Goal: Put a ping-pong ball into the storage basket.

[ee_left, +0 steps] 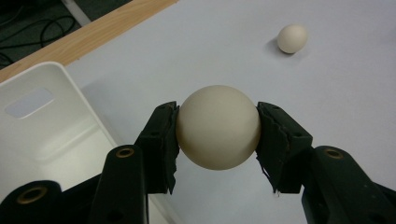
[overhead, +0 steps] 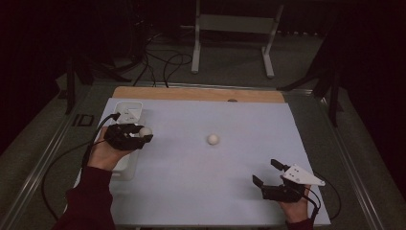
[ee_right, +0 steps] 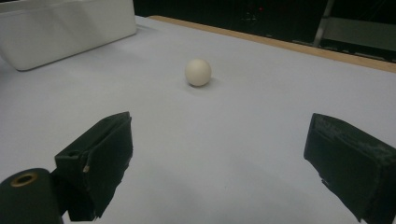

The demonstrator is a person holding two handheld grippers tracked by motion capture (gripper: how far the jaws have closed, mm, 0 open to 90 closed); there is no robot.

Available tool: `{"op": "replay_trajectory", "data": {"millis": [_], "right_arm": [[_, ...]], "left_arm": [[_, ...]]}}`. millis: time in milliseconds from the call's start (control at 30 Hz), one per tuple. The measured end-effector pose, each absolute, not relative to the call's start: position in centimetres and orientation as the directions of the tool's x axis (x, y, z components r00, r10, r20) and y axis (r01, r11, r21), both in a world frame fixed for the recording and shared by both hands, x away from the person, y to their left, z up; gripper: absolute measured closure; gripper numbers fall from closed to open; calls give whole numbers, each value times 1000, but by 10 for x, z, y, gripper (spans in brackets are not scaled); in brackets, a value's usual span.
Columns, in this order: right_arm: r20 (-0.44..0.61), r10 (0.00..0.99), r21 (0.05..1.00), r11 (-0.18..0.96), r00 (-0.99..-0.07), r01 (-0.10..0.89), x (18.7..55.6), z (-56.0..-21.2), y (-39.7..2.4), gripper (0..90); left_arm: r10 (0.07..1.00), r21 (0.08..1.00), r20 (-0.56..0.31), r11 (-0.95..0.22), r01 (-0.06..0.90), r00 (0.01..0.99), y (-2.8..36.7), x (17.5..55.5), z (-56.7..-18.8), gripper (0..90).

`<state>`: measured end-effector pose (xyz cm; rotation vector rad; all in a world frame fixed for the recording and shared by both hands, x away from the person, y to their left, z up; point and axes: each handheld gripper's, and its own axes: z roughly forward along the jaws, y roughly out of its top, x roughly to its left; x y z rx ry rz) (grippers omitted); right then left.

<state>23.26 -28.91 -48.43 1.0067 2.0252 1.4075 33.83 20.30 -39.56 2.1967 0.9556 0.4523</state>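
Note:
My left gripper (overhead: 145,134) is shut on a cream-white egg (ee_left: 218,127), the pads pressing its two sides, and it hangs just right of the white bin (overhead: 128,114). The same held egg (overhead: 145,131) shows at the gripper's tip in the high view. A second egg (overhead: 213,139) lies alone on the white mat near the table's middle; it is also the egg (ee_left: 292,38) far off in the left gripper view and the egg (ee_right: 198,72) ahead in the right gripper view. My right gripper (overhead: 268,172) stands open near the front right, nothing between its fingers.
The white bin (ee_left: 42,126) lies along the mat's left edge, its inside bare where visible. A wooden strip (overhead: 198,94) borders the mat's far side. Beyond the table are floor cables (overhead: 158,62) and a white metal stand (overhead: 234,28).

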Motion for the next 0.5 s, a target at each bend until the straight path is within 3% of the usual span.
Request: {"op": "replay_trajectory", "data": {"millis": [500], "right_arm": [[26, 784, 932, 206, -620, 299, 233, -485, -289, 78]], "left_arm": [[757, 712, 37, -478, 514, 653, 215, 337, -395, 511]]}}
